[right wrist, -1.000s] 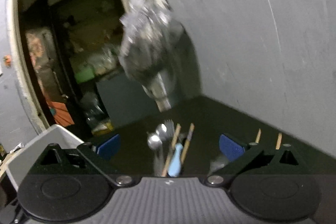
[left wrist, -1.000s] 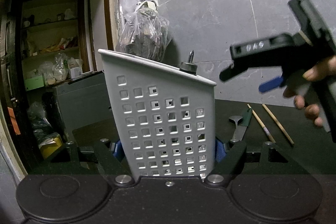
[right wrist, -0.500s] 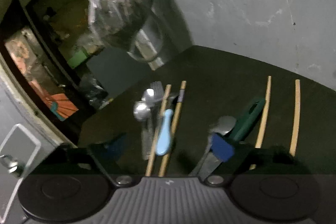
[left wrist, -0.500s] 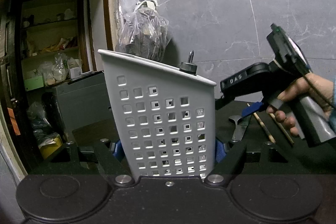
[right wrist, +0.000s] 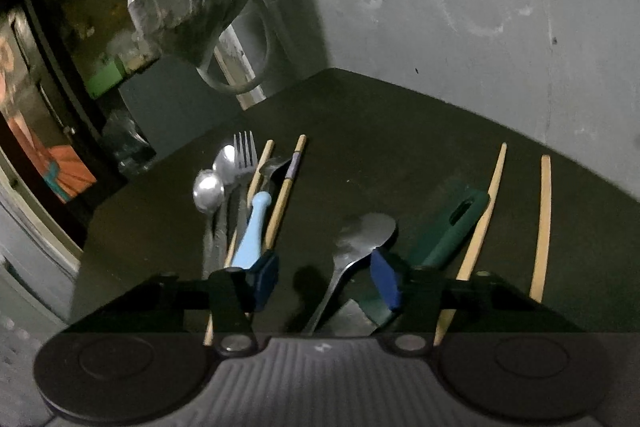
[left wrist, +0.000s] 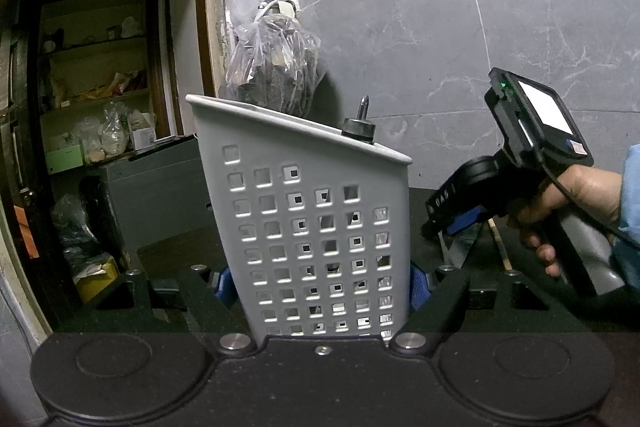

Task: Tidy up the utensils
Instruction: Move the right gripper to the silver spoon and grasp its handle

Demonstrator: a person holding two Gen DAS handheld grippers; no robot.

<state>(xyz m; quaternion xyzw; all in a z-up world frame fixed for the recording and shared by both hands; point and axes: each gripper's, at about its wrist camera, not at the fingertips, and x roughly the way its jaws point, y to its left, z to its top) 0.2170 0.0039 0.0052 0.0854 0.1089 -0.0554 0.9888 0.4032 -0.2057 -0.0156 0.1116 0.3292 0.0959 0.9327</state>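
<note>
My left gripper is shut on a grey perforated utensil basket and holds it upright. My right gripper is open, low over the dark table, with a steel spoon between its fingers; it also shows in the left wrist view to the basket's right. A green-handled knife lies just right of the spoon. Two bare chopsticks lie further right. A pile of spoons, a fork, a light blue handle and chopsticks lies to the left.
A plastic bag hangs on the grey tiled wall above the table's back corner. A suction hook shows behind the basket's rim. A doorway with cluttered shelves opens to the left. The table edge drops off at left.
My right gripper has swung down from mid-air to the table over the steel spoon and knife, and its fingers have narrowed. The left gripper and basket have not moved.
</note>
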